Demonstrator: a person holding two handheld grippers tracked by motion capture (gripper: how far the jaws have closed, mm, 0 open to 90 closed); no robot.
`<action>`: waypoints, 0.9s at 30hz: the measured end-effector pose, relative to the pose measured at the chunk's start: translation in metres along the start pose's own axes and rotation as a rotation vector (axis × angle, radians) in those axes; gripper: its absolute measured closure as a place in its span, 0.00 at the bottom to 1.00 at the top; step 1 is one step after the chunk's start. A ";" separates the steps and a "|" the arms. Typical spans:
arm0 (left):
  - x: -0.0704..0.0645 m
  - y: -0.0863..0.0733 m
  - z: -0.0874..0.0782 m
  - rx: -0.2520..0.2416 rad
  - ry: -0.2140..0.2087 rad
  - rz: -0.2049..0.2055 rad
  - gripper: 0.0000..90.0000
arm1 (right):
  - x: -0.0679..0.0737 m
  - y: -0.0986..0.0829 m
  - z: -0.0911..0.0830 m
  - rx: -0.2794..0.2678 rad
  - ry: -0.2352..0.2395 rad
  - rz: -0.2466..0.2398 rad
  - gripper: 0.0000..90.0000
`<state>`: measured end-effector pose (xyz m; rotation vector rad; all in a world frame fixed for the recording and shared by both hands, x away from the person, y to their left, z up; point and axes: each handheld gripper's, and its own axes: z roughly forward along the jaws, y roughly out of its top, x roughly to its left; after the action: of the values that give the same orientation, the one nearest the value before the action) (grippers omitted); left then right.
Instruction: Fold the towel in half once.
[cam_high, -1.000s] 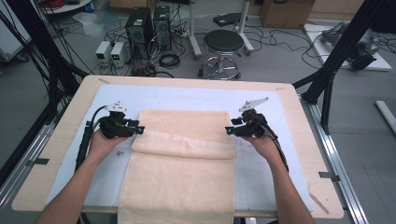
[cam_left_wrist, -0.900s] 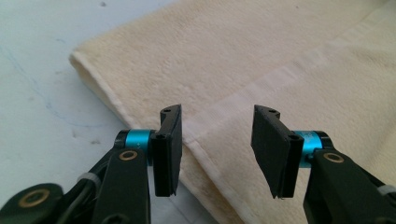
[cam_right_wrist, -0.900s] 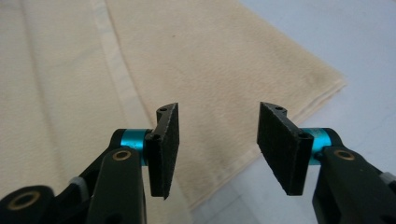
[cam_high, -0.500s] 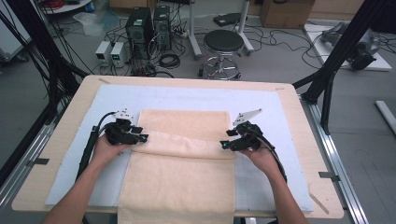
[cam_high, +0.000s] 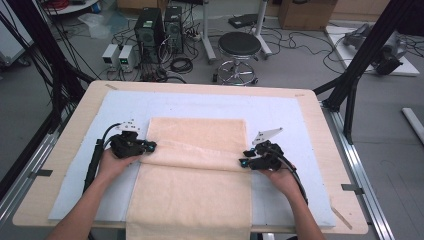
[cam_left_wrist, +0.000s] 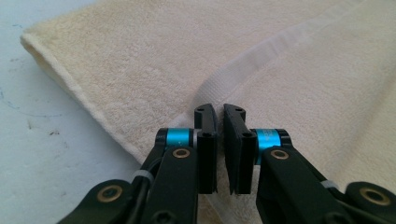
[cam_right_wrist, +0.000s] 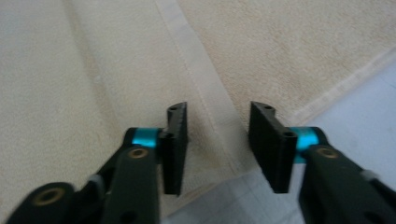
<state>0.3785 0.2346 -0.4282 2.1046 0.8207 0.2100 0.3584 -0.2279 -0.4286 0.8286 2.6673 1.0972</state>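
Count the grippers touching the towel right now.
2. Left gripper at the towel's left edge on the fold; right gripper at its right edge. Contact underneath may be hidden.

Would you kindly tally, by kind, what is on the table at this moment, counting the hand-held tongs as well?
Cream terry towel, folded over on itself: 1
Pale blue mat covering the tabletop: 1
Black two-jaw tongs: 2, left tongs at the towel's left edge, right tongs at its right edge
Total: 4
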 end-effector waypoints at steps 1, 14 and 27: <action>-0.001 0.001 -0.002 -0.006 0.002 0.006 0.93 | 0.002 0.001 0.002 0.010 0.008 -0.014 0.75; -0.025 0.003 -0.045 -0.149 -0.010 0.064 0.93 | 0.012 0.008 -0.028 -0.104 0.053 -0.040 0.93; -0.079 -0.029 -0.102 -0.265 -0.004 0.158 0.94 | 0.076 0.003 -0.078 -0.208 0.054 -0.177 0.93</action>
<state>0.2611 0.2643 -0.3757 1.9177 0.5881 0.3780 0.2711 -0.2321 -0.3643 0.5227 2.5510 1.3382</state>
